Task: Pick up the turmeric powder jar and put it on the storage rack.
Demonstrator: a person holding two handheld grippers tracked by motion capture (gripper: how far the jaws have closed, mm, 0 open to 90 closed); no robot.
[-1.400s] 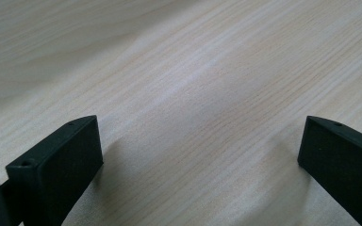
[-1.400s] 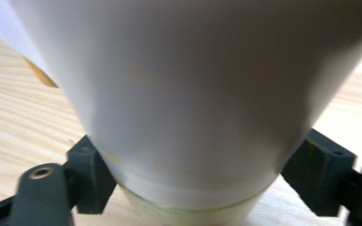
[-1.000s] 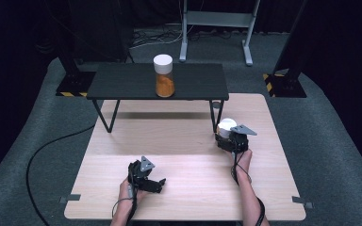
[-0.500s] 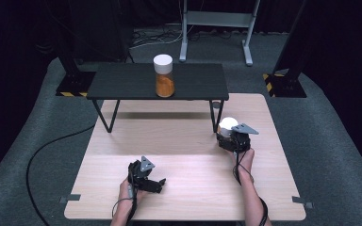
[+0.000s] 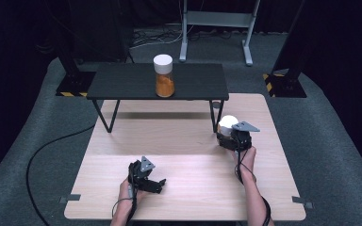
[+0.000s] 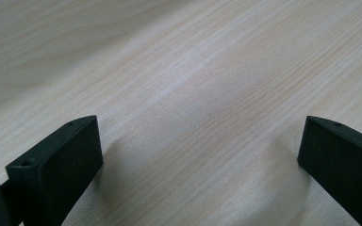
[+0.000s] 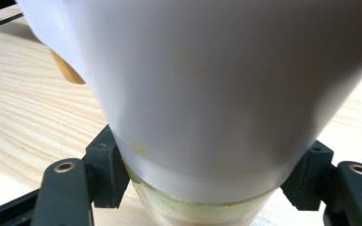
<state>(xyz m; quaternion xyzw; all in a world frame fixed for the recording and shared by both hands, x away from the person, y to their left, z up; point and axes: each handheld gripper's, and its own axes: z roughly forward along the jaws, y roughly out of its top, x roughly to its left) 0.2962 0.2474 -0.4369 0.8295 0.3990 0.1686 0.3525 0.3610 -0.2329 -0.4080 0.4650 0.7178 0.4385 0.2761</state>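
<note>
From above, the right tongs point(image 5: 232, 136) are gripping a white-capped jar point(image 5: 227, 123) beside the black shelf point(image 5: 193, 84); it could clip that edge. The left tongs point(image 6: 200, 155) are gaping empty over the counter point(image 6: 193, 70). Up close, the right tongs are pinching just under the cap point(image 7: 207, 94), so it could slip.

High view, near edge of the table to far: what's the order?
Left tongs → right tongs shut on a white-lidded jar → black bench carrying an orange-filled jar → grey metal stand.
</note>
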